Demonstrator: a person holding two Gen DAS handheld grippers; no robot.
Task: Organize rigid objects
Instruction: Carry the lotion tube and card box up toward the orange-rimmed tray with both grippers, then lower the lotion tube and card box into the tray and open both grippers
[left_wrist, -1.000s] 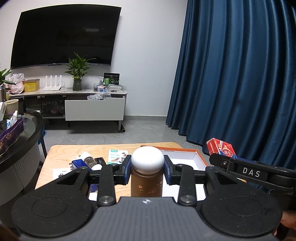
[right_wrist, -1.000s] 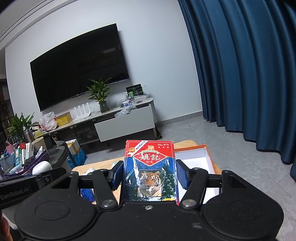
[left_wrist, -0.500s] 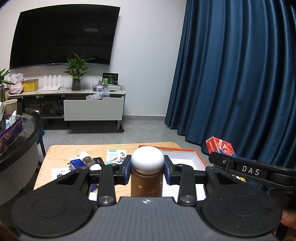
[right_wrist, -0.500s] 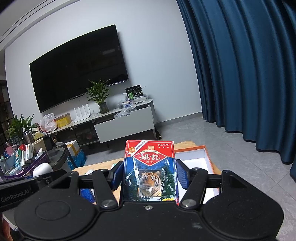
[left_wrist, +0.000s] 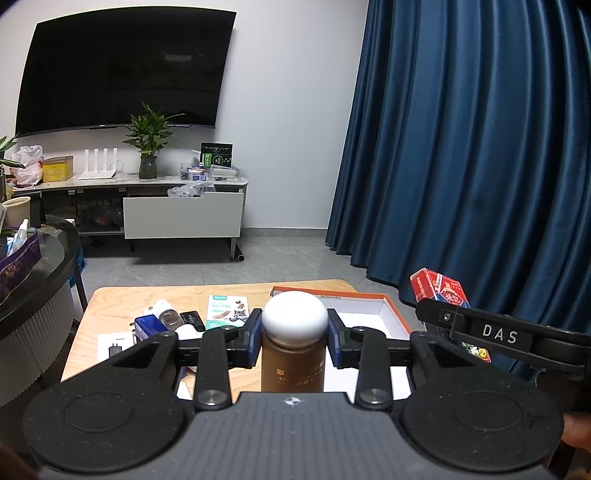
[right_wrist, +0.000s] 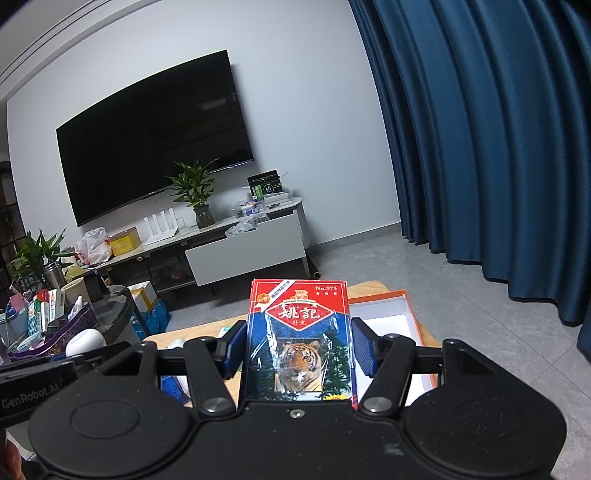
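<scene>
Between left gripper (left_wrist: 294, 341) pads: brown bottle (left_wrist: 293, 363) | right gripper (right_wrist: 298, 345): card box (right_wrist: 298, 341)

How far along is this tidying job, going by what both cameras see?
Done: nothing visibly; the orange-rimmed box looks empty in what shows. In hand: the left gripper has its jaws shut on the white-capped brown bottle, and the right gripper is shut on the tiger card pack, both held above the wooden table. Left: the green packet, the blue item and other small items lie loose there.
</scene>
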